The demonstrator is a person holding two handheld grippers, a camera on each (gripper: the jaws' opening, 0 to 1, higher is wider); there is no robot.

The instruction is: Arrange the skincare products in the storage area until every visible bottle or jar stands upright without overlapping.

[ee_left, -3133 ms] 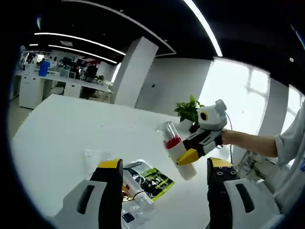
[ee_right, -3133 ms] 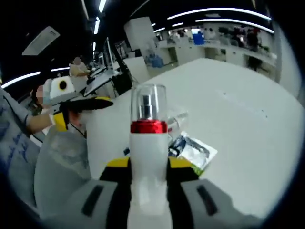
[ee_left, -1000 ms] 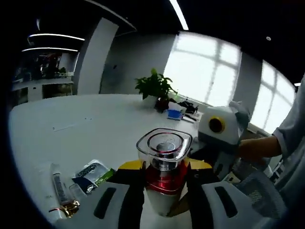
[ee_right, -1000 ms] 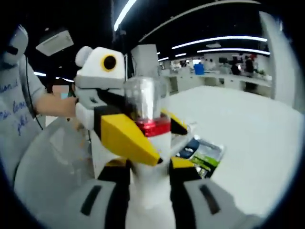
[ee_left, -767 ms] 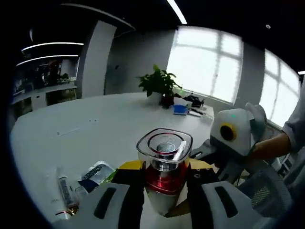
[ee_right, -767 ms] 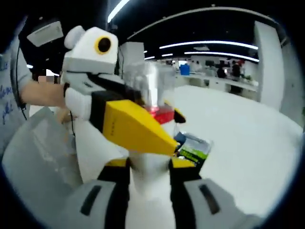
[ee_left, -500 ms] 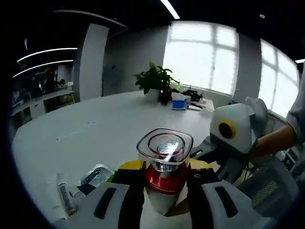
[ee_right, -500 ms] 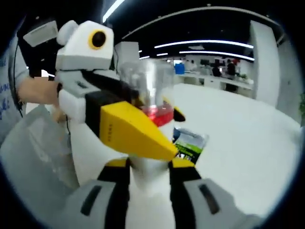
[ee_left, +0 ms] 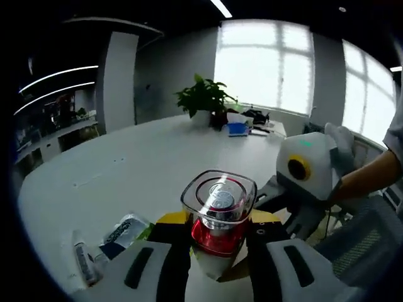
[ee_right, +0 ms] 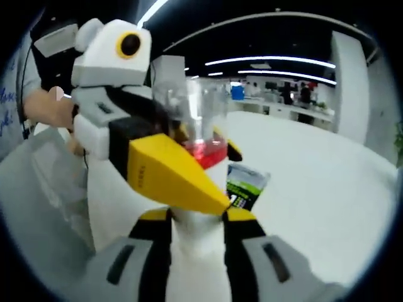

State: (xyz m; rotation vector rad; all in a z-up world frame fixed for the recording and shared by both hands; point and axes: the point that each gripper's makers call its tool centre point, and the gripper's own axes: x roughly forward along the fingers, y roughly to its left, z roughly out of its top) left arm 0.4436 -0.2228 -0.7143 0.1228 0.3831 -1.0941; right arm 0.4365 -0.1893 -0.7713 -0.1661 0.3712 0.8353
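Two grippers now clamp one spray bottle [ee_left: 218,233]: we see the left gripper [ee_left: 217,236] has closed its jaws on the red collar since three seconds ago, while the right gripper [ee_right: 196,242] keeps its jaws tight on the white body. We judge a handover under way, mid-air above the desk [ee_left: 126,170]. Cap: clear, rigid, square-shouldered plastic. Collar: glossy red. Glossy sachet [ee_left: 123,229] and tube [ee_left: 82,263] lie flat, left.

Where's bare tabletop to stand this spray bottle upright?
Free: the wide white table between the sachet near the left gripper and the potted plant. Also the open stretch right of the sachet in the right gripper view. Crowded: around the sachet and tube, and both grippers on the bottle.
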